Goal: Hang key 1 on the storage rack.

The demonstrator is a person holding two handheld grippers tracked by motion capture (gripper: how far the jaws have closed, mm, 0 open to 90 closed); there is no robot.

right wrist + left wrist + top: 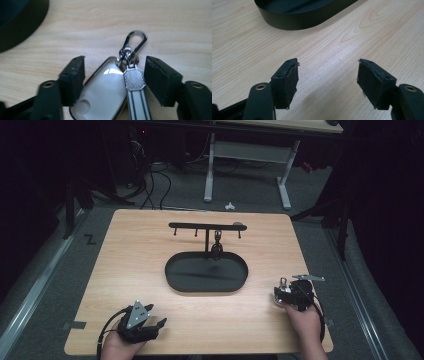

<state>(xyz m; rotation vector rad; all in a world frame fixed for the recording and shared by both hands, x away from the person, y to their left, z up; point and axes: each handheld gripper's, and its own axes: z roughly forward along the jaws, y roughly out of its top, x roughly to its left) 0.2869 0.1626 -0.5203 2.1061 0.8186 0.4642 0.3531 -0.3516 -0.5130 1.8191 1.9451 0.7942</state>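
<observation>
A silver car key fob (105, 92) with a striped strap (135, 82) and a metal carabiner (136, 40) lies flat on the wooden table (150, 245) near its right front edge. My right gripper (115, 62) is open, with a jaw on each side of the fob (278, 292) and a thin gap at the strap side. At the front left my left gripper (156, 316) rests open over bare wood, and nothing is between its jaws (328, 65). A black oval tray (172, 280) sits mid-table. The hook bar (205, 226) above it carries one dark keychain (217, 246).
The tray wall (299, 21) lies just ahead of my left gripper, and its edge (15, 27) is at the upper left in the right gripper view. Beyond the table stand white desk legs (209, 175) and floor cables (150, 180). Bare wood lies between the two grippers.
</observation>
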